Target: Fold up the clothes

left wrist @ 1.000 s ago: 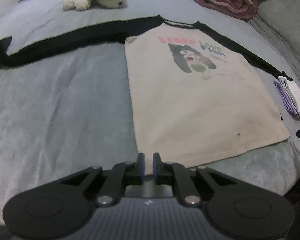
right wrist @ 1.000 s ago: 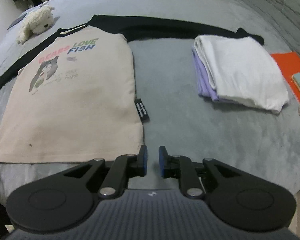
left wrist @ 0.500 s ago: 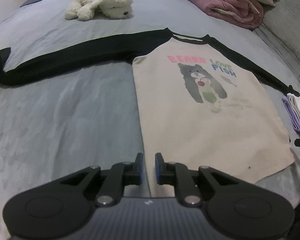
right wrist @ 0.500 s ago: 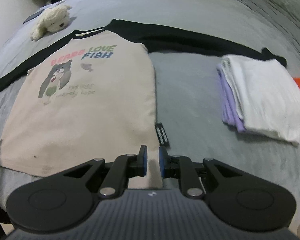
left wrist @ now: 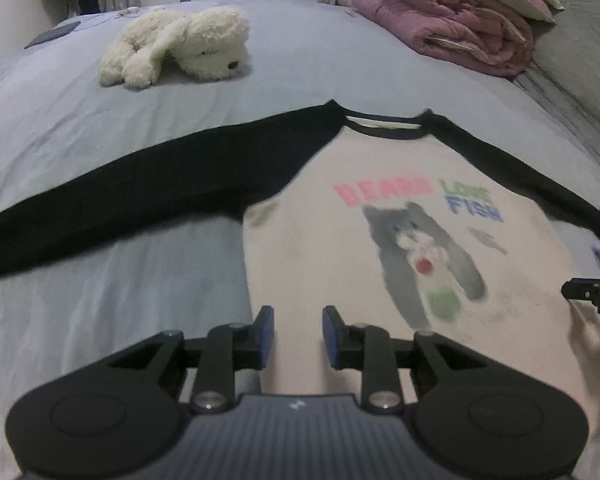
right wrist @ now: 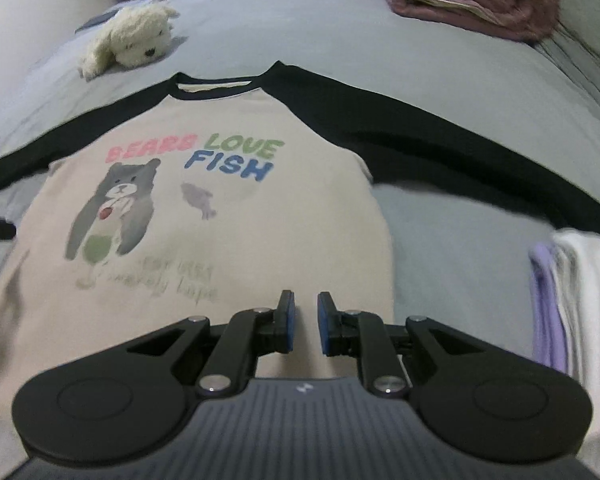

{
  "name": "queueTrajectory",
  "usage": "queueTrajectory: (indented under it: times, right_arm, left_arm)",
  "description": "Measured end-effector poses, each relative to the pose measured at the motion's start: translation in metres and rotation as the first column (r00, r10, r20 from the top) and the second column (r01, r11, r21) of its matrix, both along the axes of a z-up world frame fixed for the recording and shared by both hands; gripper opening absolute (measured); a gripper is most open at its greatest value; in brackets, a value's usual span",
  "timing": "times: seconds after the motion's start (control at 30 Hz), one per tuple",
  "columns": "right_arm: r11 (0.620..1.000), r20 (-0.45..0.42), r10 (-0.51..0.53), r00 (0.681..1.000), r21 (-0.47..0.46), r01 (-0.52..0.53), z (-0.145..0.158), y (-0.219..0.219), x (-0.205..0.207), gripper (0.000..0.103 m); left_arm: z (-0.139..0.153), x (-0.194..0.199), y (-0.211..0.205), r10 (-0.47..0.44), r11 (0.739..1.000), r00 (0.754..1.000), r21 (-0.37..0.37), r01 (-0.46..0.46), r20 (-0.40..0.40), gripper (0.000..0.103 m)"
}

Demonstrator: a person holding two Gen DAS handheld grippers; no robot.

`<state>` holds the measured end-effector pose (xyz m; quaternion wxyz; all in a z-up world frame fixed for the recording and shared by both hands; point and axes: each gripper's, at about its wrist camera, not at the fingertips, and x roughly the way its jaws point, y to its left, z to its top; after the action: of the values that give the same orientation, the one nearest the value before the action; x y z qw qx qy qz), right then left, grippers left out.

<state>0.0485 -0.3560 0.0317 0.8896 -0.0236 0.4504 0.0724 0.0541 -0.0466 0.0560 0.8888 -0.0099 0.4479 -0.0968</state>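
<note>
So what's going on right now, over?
Left gripper and right gripper open, empty, over the shirt's lower half. Raglan shirt flat, sleeves spread, unfolded. Folded stack beside the right sleeve; nothing blocking.

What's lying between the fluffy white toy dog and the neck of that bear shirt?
Only bare grey bedsheet separates the toy dog from the shirt collar, seen in both wrist views.

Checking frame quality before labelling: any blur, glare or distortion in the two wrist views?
Left wrist: shirt print smeared by motion blur, left gripper sharp, fisheye bends the bed. Right wrist: milder blur, "LOVE FISH" readable, folded stack soft at the edge, right gripper sharp. Dim, even light, no glare.
</note>
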Motion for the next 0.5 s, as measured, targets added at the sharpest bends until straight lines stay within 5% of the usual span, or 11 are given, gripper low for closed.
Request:
queueTrajectory:
  times: [0.2, 0.4, 0.5]
  right_arm:
    - [0.999, 0.039, 0.042, 0.998, -0.031, -0.041, -0.01, 0.013, 0.043, 0.017]
    - [0.995, 0.074, 0.071, 0.995, -0.07, -0.066, -0.014, 0.021, 0.086, 0.017]
    - [0.993, 0.093, 0.083, 0.992, -0.09, -0.075, -0.016, 0.026, 0.108, 0.017]
  left_arm:
    - [-0.027, 0.024, 0.009, -0.026, 1.0, 0.996, -0.012, 0.027, 0.088, 0.027]
    - [-0.024, 0.04, 0.01, -0.05, 0.997, 0.99, 0.071, 0.041, 0.135, 0.037]
    - [-0.027, 0.051, 0.026, 0.012, 0.999, 0.996, -0.032, -0.009, 0.091, 0.037]
